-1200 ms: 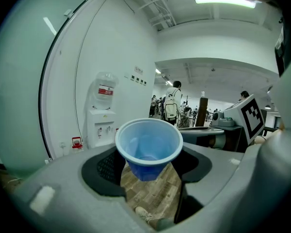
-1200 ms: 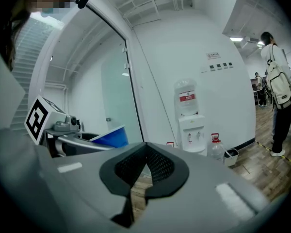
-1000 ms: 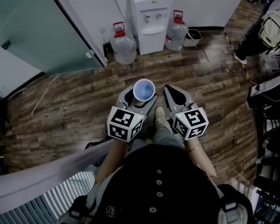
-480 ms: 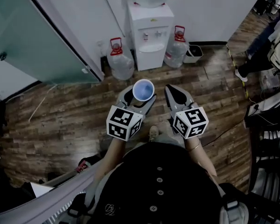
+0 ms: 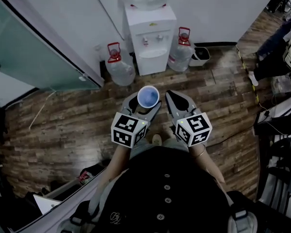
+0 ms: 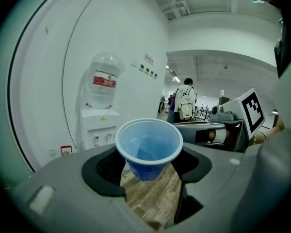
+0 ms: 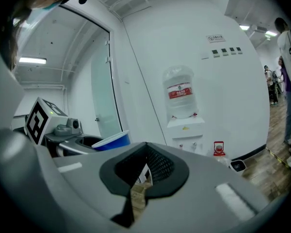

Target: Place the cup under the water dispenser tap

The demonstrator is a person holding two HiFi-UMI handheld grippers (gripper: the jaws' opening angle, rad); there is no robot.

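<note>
Clamping the blue plastic cup [image 5: 148, 96] [image 6: 149, 147] by its sides, the left tool [image 5: 146, 104] [image 6: 148, 165] has one dark pad on each side of the cup wall; the cup stands upright with its mouth up, carried above the brown wood-plank floor [image 5: 63, 125]; whether it holds any liquid cannot be told.

The right tool [image 5: 172, 97] [image 7: 144, 154] is just beside the left one, on its right; its jaws are together at the tips with nothing between them; the cup rim shows at the left edge of the right gripper view.

Ahead of both tools, the white floor-standing water dispenser [image 5: 150, 38] [image 6: 99, 127] [image 7: 186, 130] stands against the white wall; the clear water bottle with a red label [image 6: 104, 81] [image 7: 179, 92] sits inverted on top; the cup is apart from the dispenser and not under its taps [image 5: 153, 39].

Two clear spare bottles with red caps [image 5: 117, 67] stand on the floor, one on each side of the dispenser; the frosted glass door [image 5: 29, 47] lies to the left.
</note>
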